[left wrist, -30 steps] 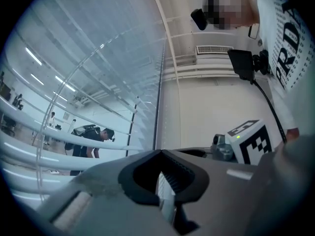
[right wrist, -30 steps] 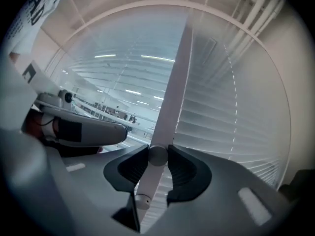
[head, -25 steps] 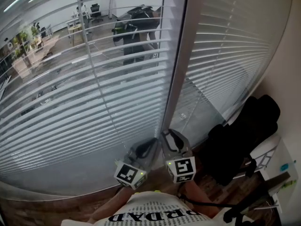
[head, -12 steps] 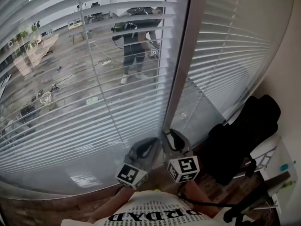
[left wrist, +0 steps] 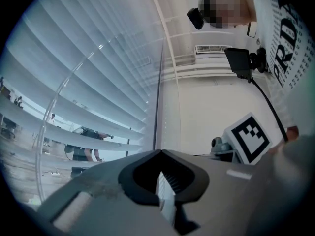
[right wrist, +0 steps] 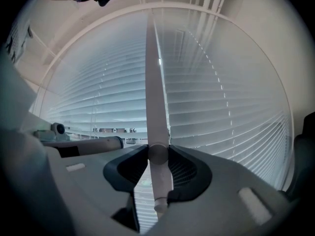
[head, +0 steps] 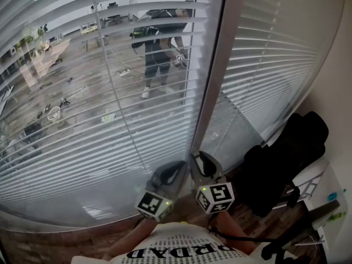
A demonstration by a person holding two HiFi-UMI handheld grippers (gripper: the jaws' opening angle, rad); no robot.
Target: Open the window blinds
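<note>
- Right gripper view: right gripper (right wrist: 158,154) clenched on the white tilt wand (right wrist: 156,102), which stands upright with its end cap below the jaws.
- Head view: right gripper sits at the foot of the mullion (head: 212,81); the wand can't be picked out there.
- Left gripper view: left gripper (left wrist: 160,152) jaws closed together and empty, just beside the right one.
- Head view only: left blind (head: 82,125) slats are tilted open, with a person (head: 157,48) visible through them. Right blind (head: 269,65) slats are near shut.

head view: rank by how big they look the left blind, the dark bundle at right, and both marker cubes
1. left blind
2. dark bundle
3. left marker cube and right marker cube look alike, so they are unranked.
</note>
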